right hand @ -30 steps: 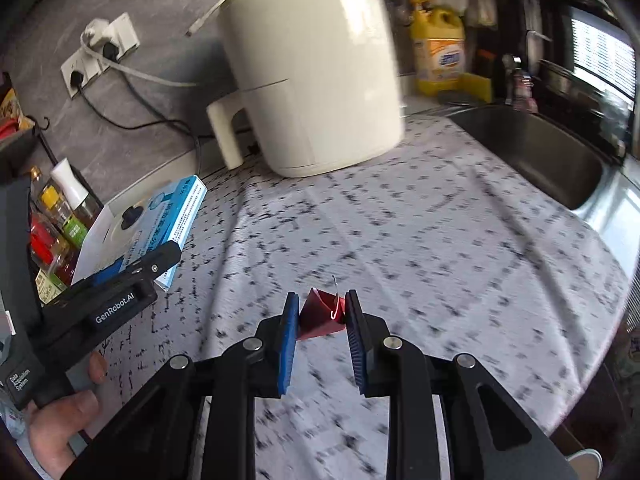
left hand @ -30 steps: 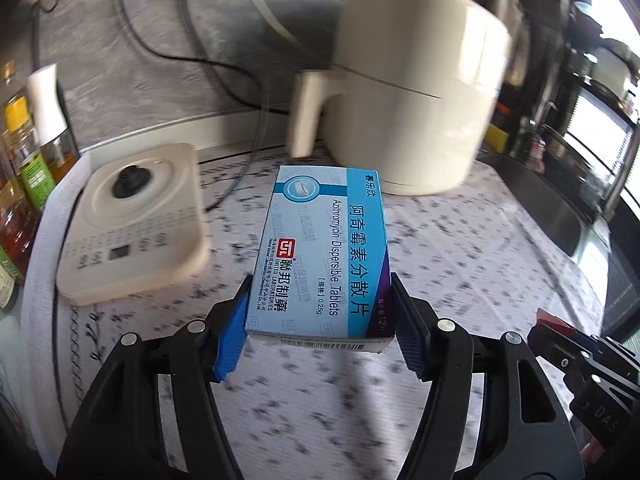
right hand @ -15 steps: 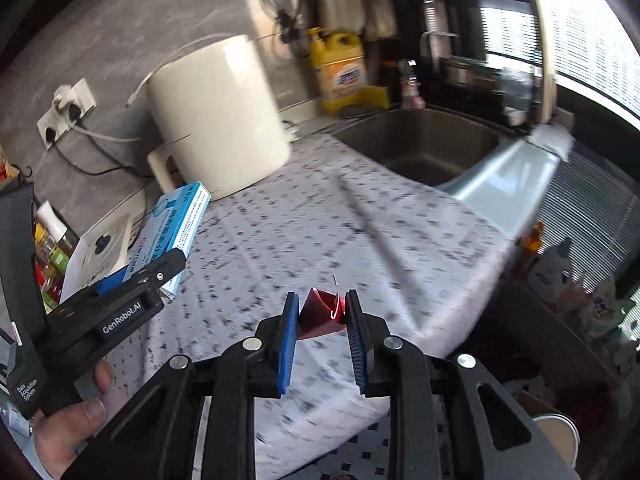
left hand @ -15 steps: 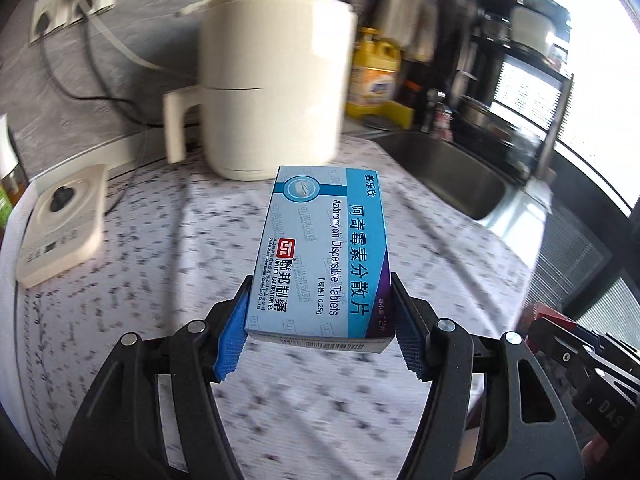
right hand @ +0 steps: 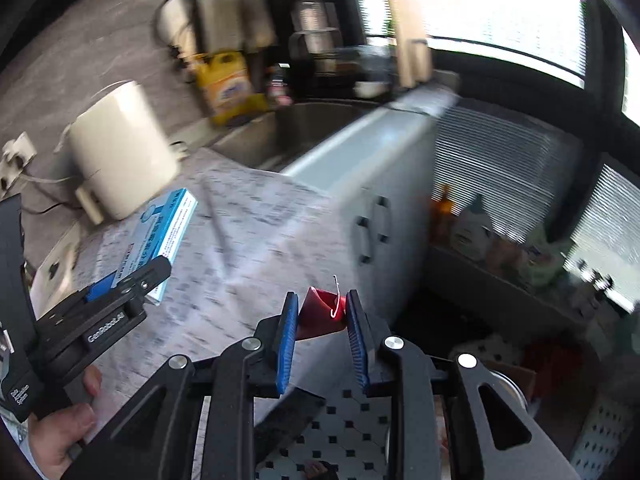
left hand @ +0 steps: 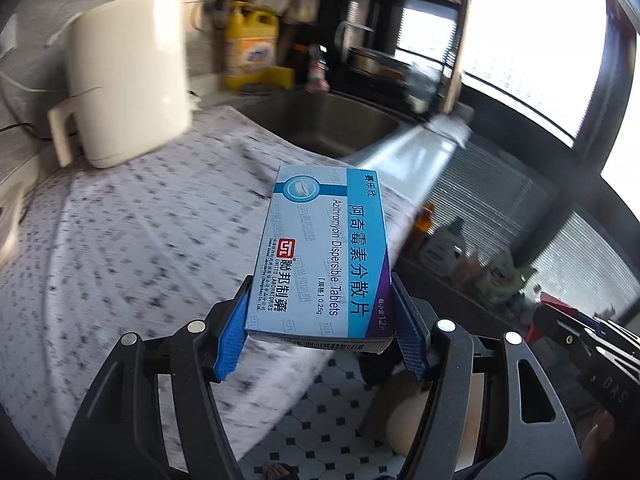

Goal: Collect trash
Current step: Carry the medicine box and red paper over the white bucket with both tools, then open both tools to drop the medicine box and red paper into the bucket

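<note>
My left gripper (left hand: 320, 320) is shut on a blue and white tablet box (left hand: 324, 252), holding it in the air over the front edge of the patterned counter (left hand: 132, 248). The box also shows in the right wrist view (right hand: 160, 240), in the left gripper (right hand: 132, 280). My right gripper (right hand: 322, 328) is shut on a crumpled red wrapper (right hand: 322, 314) with a thin white wire loop, held past the counter's edge above the tiled floor (right hand: 348, 420).
A cream kettle-like appliance (left hand: 128, 92) stands at the back of the counter. A steel sink (left hand: 328, 120) and a yellow detergent jug (left hand: 250, 48) lie beyond. A low shelf with bottles (right hand: 504, 248) and a round container (right hand: 508, 388) are at the lower right.
Both grippers have swung right and away from the counter, each keeping its load. The view now takes in the sink, the cabinet front and the floor.
</note>
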The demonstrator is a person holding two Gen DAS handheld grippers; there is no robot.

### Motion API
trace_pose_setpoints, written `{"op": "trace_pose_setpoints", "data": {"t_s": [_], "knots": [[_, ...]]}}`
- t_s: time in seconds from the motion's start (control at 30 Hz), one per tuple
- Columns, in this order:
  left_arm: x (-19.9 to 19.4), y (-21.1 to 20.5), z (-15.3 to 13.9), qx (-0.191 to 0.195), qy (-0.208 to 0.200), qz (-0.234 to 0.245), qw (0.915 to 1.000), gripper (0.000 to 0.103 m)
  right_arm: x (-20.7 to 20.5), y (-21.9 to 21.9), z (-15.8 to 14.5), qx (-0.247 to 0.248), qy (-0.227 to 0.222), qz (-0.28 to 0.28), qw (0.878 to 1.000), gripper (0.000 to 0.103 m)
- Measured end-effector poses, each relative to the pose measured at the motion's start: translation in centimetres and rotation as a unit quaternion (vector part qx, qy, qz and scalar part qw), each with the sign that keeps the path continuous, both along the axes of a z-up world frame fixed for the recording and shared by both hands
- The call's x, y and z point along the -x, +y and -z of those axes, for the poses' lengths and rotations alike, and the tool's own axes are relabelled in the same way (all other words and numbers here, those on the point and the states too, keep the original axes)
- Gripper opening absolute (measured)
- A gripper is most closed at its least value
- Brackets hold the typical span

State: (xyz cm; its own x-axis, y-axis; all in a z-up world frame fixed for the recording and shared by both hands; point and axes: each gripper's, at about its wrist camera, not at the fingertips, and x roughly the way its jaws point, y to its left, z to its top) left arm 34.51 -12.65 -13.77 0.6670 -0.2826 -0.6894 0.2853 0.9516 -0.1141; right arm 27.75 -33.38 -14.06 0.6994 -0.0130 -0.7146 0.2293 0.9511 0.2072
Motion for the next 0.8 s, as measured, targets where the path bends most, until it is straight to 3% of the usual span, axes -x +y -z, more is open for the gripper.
{"op": "trace_pose_setpoints", "data": {"t_s": [0.27, 0.33, 0.4, 0.8], "knots": [[2.6, -7.2, 2.7, -0.011, 0.026, 0.065, 0.9975, 0.064, 4.6, -6.7, 2.6, -0.007, 0.031, 0.068, 0.997, 0.028], [3.2, -8.9, 3.4, -0.015, 0.033, 0.079, 0.9963, 0.064, 5.6, -8.0, 3.3, -0.004, 0.043, 0.084, 0.996, 0.037], [3.9, -10.6, 4.1, -0.019, 0.039, 0.092, 0.9948, 0.064, 6.7, -9.4, 3.8, -0.01, 0.049, 0.101, 0.994, 0.07], [8.3, -18.6, 8.1, -0.05, 0.079, 0.155, 0.9835, 0.064, 12.0, -16.0, 6.1, -0.031, 0.067, 0.141, 0.987, 0.073]]}}
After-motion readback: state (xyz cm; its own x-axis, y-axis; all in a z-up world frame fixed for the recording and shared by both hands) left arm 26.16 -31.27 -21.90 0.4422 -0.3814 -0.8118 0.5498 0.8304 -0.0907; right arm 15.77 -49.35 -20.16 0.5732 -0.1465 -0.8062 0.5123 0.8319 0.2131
